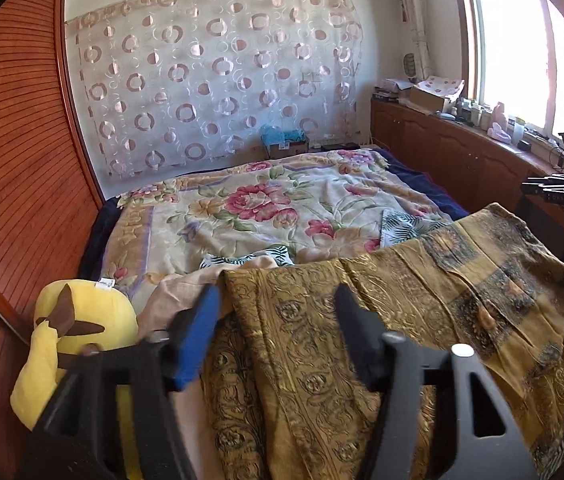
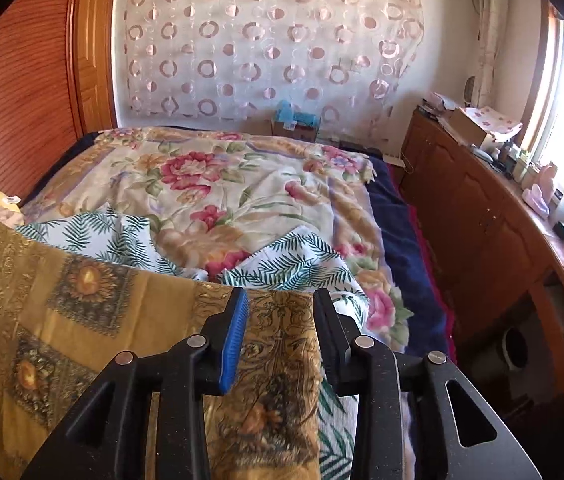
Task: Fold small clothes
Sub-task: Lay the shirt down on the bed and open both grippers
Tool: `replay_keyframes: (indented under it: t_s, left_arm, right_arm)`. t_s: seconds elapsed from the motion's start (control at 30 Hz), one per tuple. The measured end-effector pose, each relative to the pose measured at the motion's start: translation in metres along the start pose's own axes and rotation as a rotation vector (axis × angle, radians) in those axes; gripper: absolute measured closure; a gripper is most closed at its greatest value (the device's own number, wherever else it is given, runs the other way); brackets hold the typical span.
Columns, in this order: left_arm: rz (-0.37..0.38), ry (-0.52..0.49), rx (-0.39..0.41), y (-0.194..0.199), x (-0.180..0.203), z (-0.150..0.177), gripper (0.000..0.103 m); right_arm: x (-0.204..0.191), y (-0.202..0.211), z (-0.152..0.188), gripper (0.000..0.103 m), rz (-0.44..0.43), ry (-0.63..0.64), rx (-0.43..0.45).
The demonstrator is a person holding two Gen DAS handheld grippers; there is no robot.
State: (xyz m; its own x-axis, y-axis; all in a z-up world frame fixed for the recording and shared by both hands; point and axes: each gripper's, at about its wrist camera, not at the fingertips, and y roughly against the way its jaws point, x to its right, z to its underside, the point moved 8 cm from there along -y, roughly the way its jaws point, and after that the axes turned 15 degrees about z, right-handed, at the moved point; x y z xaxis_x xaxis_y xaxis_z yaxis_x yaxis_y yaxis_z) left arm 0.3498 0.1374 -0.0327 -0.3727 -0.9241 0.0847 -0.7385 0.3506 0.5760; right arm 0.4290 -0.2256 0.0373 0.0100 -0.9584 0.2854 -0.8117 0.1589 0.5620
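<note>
A mustard-gold patterned garment [image 1: 421, 300] lies spread on the near part of the bed; it also fills the lower left of the right wrist view [image 2: 82, 312]. My left gripper [image 1: 278, 296] is open, its fingers straddling the garment's far left edge. My right gripper [image 2: 280, 300] is open, its fingers straddling the garment's far right edge. A white garment with green leaf print [image 2: 130, 236] lies under and beyond the gold one; it shows in the left wrist view [image 1: 401, 226] too.
A floral blanket [image 1: 266, 204] covers the bed over a dark blue sheet [image 2: 405, 264]. A yellow plush toy [image 1: 74, 328] sits at the left by the wooden wardrobe [image 1: 14, 160]. A cluttered wooden cabinet [image 2: 493, 216] runs along the right under the window.
</note>
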Motion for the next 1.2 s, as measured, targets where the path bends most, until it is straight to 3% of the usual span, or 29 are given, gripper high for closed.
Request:
replay_keyframes:
  t_s: [0.03,0.2,0.33,0.73,1.0,1.2]
  left_arm:
    - [0.005,-0.003,0.009,0.003,0.003,0.002,0.021]
    - [0.049,0.048,0.013,0.017,0.018,0.025,0.02]
    - [0.026,0.035,-0.013,0.024,0.031,0.053,0.02]
    - [0.06,0.122,-0.092,0.044,0.051,0.135,0.02]
    - [0.057,0.125,-0.227,0.019,0.051,0.173,0.02]
    - [0.054,0.116,-0.26,0.012,0.054,0.178,0.02]
  right_arm:
    - [0.0,0.006,0.004,0.067,-0.008,-0.004,0.008]
    - [0.001,0.038,0.034,0.056,-0.055,-0.026,0.035]
    - [0.003,0.058,0.062,0.055,-0.071,-0.024,0.032]
    - [0.036,0.117,0.13,0.055,-0.083,-0.065,0.006]
    - [0.048,0.112,0.179,0.055,-0.077,-0.078,-0.11]
    - [0.054,0.098,0.19,0.055,-0.071,-0.106,-0.159]
